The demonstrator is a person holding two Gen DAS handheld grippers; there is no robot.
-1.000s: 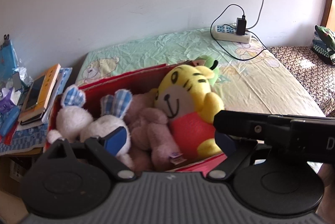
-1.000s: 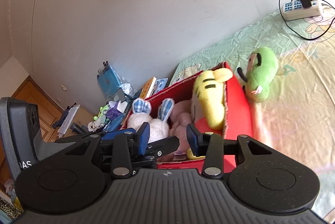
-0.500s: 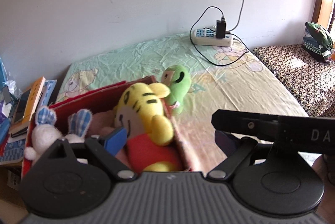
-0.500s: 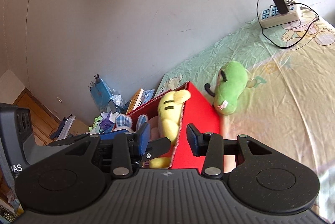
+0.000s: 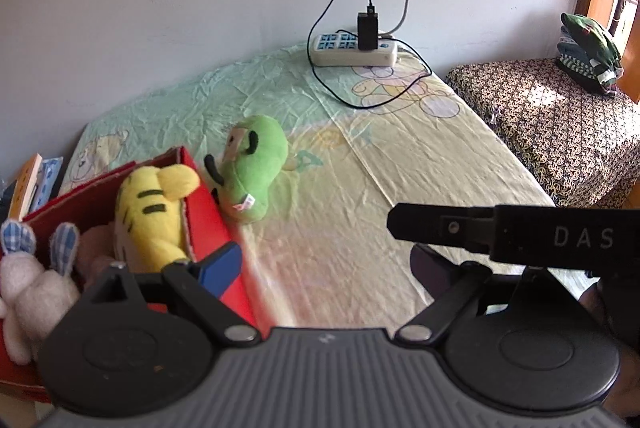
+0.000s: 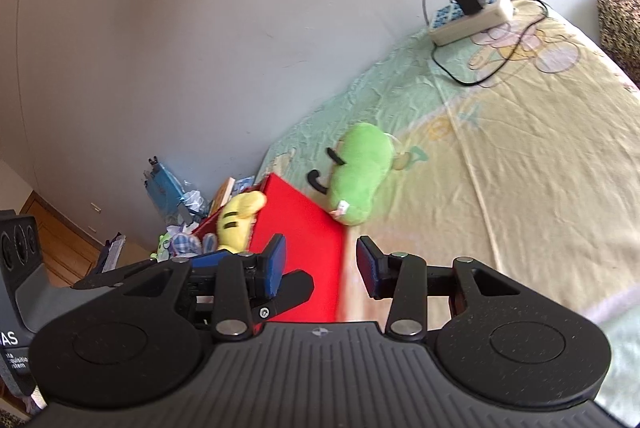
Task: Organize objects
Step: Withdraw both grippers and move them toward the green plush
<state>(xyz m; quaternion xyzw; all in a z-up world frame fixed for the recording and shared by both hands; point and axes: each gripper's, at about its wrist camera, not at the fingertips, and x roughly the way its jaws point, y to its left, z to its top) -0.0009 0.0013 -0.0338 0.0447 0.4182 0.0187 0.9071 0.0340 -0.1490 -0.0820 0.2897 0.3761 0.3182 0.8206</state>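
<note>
The green plush [image 6: 360, 171], mid-frame beside the red box [image 6: 308, 260], may get shoved under the power cord [image 6: 480, 75] since both the left gripper [image 5: 324, 260] (wide apart) and right gripper [image 6: 320, 264] (partly parted) are empty.

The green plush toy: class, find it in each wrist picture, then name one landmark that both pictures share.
Left wrist view: green plush toy lies on the bedsheet left of centre, just beyond the red box's far corner.
Right wrist view: the toy lies mid-picture, just beyond the box.
Shared landmark: the white power strip by the wall.
</note>
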